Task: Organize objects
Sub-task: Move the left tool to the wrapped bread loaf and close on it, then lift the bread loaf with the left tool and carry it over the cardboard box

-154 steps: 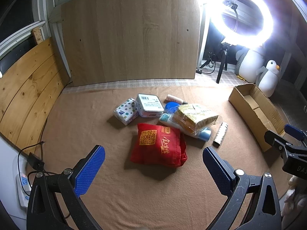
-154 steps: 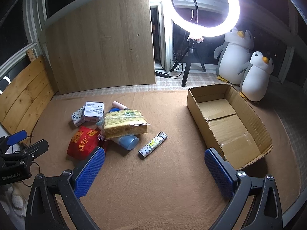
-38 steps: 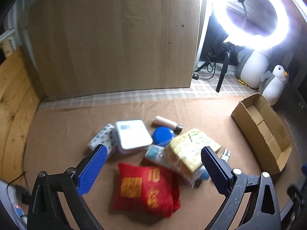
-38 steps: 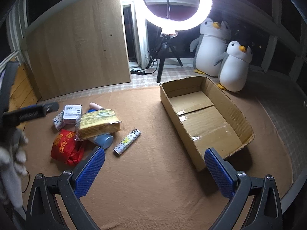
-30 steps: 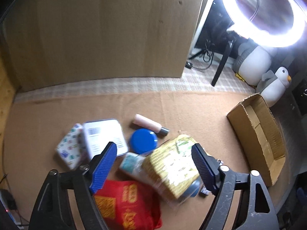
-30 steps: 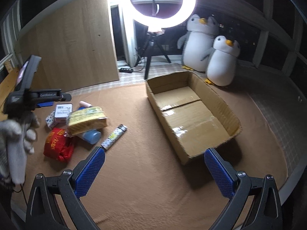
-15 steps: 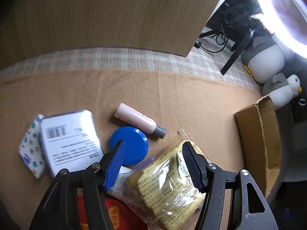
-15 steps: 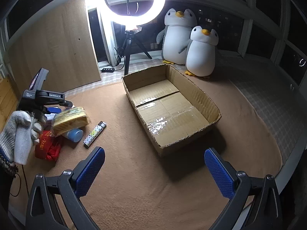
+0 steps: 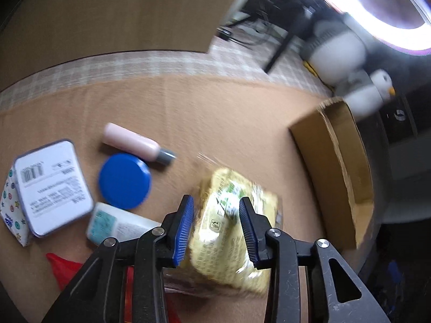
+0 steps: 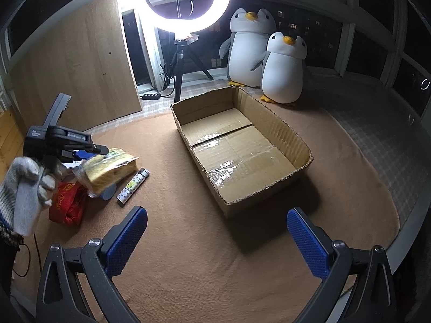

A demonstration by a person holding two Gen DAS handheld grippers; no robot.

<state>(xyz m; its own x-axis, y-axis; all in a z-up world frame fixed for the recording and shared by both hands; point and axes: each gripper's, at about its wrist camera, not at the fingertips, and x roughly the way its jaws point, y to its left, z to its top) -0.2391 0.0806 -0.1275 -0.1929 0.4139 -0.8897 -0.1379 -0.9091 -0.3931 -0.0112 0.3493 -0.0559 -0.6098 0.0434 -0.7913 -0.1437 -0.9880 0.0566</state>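
My left gripper [image 9: 216,224] is shut on a yellow snack packet [image 9: 237,242] in clear wrap, its blue pads pressing both sides. In the right wrist view the left gripper [image 10: 94,152] holds the packet [image 10: 107,169] tilted above the pile. Under and beside it lie a red pouch [image 10: 67,202], a white-and-teal tube [image 9: 115,226], a blue round lid [image 9: 124,180], a pink tube [image 9: 134,145], a white tin [image 9: 51,185] and a patterned lighter [image 10: 133,183]. My right gripper [image 10: 215,237] is open and empty, in front of the open cardboard box [image 10: 269,123].
A patterned tissue pack [image 9: 9,207] lies left of the tin. A ring light on a tripod [image 10: 186,2], two plush penguins [image 10: 282,70] and a wooden board [image 10: 75,72] stand behind the brown mat. The box also shows in the left wrist view [image 9: 336,167], to the right.
My left gripper came down over the pile and closed from wide open onto the yellow packet, which now sits tilted and lifted. My right gripper swung right to face the box, still open.
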